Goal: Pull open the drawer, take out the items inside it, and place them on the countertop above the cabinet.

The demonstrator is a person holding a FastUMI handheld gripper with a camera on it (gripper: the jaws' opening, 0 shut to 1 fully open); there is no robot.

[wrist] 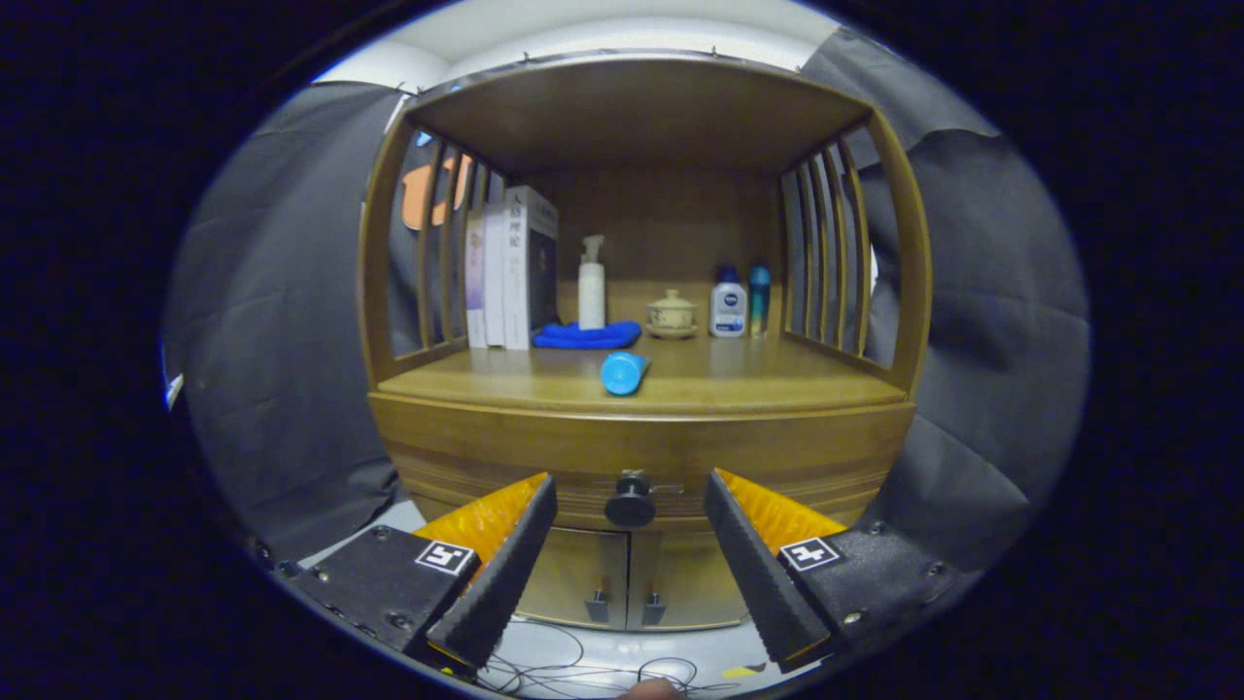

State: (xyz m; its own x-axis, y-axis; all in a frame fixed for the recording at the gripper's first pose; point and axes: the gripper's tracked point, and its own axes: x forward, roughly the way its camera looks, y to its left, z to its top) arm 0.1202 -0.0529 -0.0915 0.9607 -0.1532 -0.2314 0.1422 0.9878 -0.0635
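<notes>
Wooden cabinet [641, 428], open-fronted shelf above, drawer [544, 467] beneath the counter [758, 384], two small doors below.

Drawer: front flush with the cabinet face, shut; round dark knob [630, 504] at its middle. Contents hidden.

Counter, front: one blue cylinder [623, 372] lying on its side, end toward the camera. Counter, rear: upright books [512, 267], folded blue cloth [587, 336], pale spray bottle [591, 282], lidded cup [671, 313], white bottle with blue cap [727, 303], teal bottle [759, 299].

Tool [630, 530]: fingers spread wide, holding nothing; knob lies between them and just beyond their tips.

Stage: the scene fits two readings, either a drawer yet to be pulled with the tool lined up on the knob, or one closed again with the blue cylinder already taken from it. One moment does not settle which.

If the pull is in hand: fingers would need to go forward level, straddle the knob, and close on it squarely, since a round knob may slip.
</notes>
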